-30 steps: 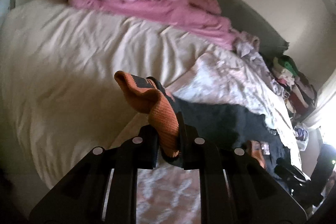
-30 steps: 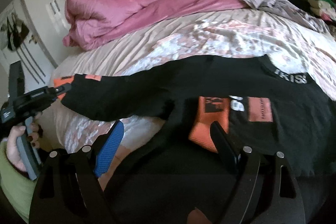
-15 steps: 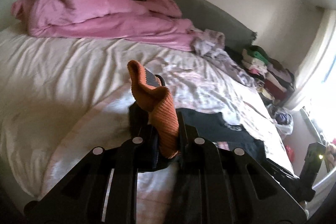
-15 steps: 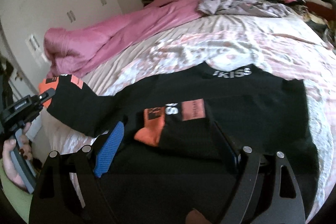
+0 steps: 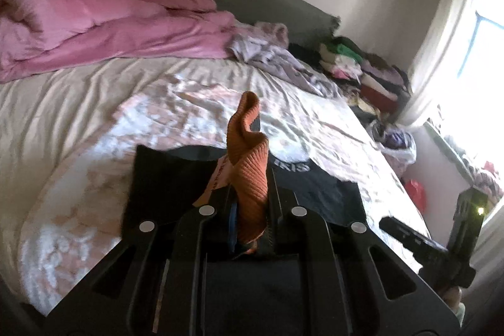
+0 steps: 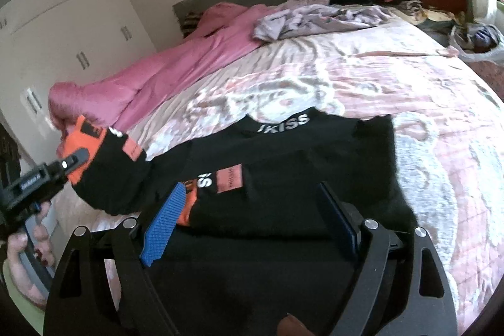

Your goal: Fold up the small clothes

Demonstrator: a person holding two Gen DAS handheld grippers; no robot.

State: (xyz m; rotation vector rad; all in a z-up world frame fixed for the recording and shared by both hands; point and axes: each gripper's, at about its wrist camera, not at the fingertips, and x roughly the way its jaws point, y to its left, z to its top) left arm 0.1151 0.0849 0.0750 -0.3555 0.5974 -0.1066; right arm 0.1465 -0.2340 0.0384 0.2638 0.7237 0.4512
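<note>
a black top [image 6: 299,166] with orange cuffs and white lettering at the collar lies spread on a bed [image 6: 409,103] covered by a pale pink patterned sheet. its body rests flat at the near edge of the bed, collar pointing toward the headboard.

the left gripper [image 5: 250,210] has its jaws clamped on the orange ribbed cuff [image 5: 249,166] of one sleeve. the cuff stands up out of the jaws, curling at the top, and the sleeve trails from it back to the top's body. from the right wrist view this gripper is at the far left, holding that sleeve lifted above the bed, beside the body.

the right gripper [image 6: 249,222] hovers just above the near part of the top with its jaws wide apart and nothing between them. its blue-padded finger [image 6: 163,229] sits over the other sleeve, which is laid across the chest with its orange cuff showing.

the top looks light, soft and limp, so it should sag and drape from wherever it is held. the ribbed cuffs and hems look thicker, likely the firmest places to pinch. a fold will probably need smoothing, since the knit bunches easily.

a pink duvet [image 5: 94,30] is heaped near the headboard, a lilac garment [image 6: 315,18] lies beside it, and stacked clothes [image 5: 356,65] sit past the bed's far corner.
</note>
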